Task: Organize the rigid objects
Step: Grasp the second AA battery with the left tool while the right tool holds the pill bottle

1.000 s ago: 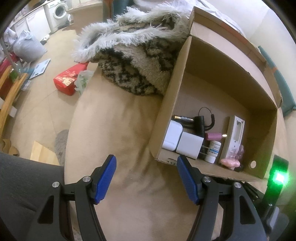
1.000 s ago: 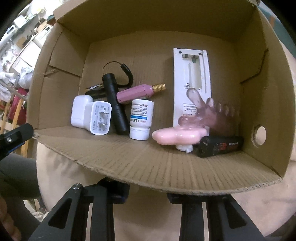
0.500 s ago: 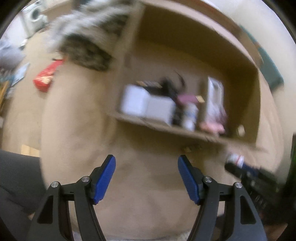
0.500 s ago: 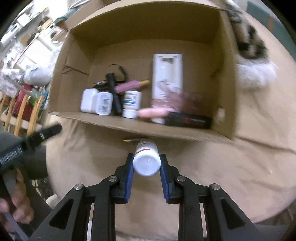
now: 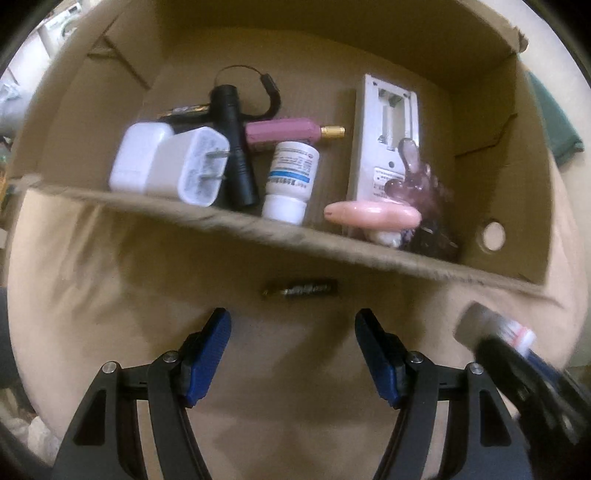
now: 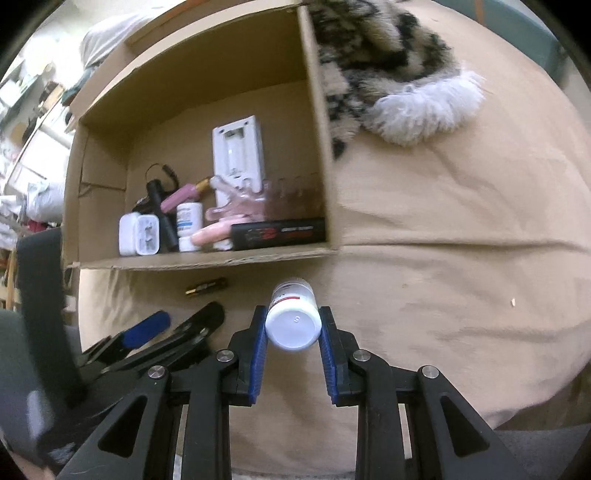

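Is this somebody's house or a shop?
Most likely somebody's house. A brown cardboard box of household odds and ends sits on a beige cloth-covered surface, a fluffy black-and-cream patterned fur garment lies beside it, and what looks like a white washing machine stands far behind.

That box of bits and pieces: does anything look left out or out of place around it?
Yes. A battery lies alone on the beige cloth, just outside the box's near wall, while the other small things sit inside. A white bottle is also outside, clamped in the right gripper. The open left gripper hangs just short of the battery.
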The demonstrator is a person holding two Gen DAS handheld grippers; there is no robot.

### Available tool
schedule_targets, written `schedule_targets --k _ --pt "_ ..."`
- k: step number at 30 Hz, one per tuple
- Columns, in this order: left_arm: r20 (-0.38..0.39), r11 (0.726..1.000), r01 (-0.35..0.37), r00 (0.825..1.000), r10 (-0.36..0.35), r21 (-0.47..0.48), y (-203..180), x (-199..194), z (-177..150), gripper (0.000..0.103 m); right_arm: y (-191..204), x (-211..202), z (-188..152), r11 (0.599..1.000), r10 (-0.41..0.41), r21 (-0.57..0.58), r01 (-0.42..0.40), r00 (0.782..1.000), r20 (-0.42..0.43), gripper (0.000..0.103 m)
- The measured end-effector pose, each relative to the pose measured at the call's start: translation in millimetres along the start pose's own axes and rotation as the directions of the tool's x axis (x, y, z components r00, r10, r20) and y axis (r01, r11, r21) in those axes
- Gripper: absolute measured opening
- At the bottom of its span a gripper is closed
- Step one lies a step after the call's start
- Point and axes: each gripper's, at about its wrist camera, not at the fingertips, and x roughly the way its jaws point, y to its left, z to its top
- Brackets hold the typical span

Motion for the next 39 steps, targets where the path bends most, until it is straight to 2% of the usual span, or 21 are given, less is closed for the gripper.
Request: schedule_targets --k 3,8,10,11,12,18,25,30,33,36,39 --pt "0.035 0.999 -0.042 0.999 0.041 0.026 -7 5 5 0.067 -3 -2 -2 1.000 0.000 0.009 0.000 1.000 0.012 0.028" --pt "0.039 0.997 -0.071 0.997 0.069 0.037 -13 13 14 0.066 -10 -8 1 1.000 0.014 0.027 -0.015 1.000 0.019 0.028" --pt "0.041 0.996 -0.083 0.996 0.081 0.031 -12 14 15 0.054 -11 -10 2 0.999 0.016 0.032 -0.017 1.000 0.024 0.028" --pt "0.043 0.995 -0.091 0.995 0.089 0.029 -11 14 15 0.043 -11 -10 3 0.999 0.017 0.034 -0.018 1.000 0.026 0.028" --pt "0.043 0.995 -0.093 0.995 0.092 0.026 -9 14 16 0.040 -9 -8 5 0.999 0.018 0.034 -0.019 0.999 0.026 0.028" --pt "0.041 0.993 -0.083 0.996 0.079 0.087 -8 15 17 0.040 -8 -8 5 0.999 0.019 0.028 -0.020 1.000 0.022 0.028" --pt "0.021 0.990 -0.109 0.994 0.107 0.086 27 7 16 0.040 -3 -8 7 1.000 0.017 0.016 -0.018 1.000 0.021 0.028" --pt "0.008 0.987 -0.136 0.991 0.136 0.090 53 -2 17 0.040 2 -17 7 0.999 0.045 0.012 -0.046 0.997 0.059 0.028" --pt "-0.020 0.990 -0.120 0.992 0.122 0.077 69 -14 16 0.040 8 -20 5 0.998 0.065 -0.006 -0.064 0.996 0.064 0.028" --pt "0.014 0.990 -0.104 0.995 0.103 0.090 80 -38 16 0.040 14 -21 1 0.997 0.069 -0.030 -0.068 0.996 0.059 0.028" --pt "0.069 0.991 -0.090 0.994 0.083 0.096 90 -63 19 0.040 24 -31 0 0.993 0.100 -0.065 -0.094 0.990 0.101 0.028"
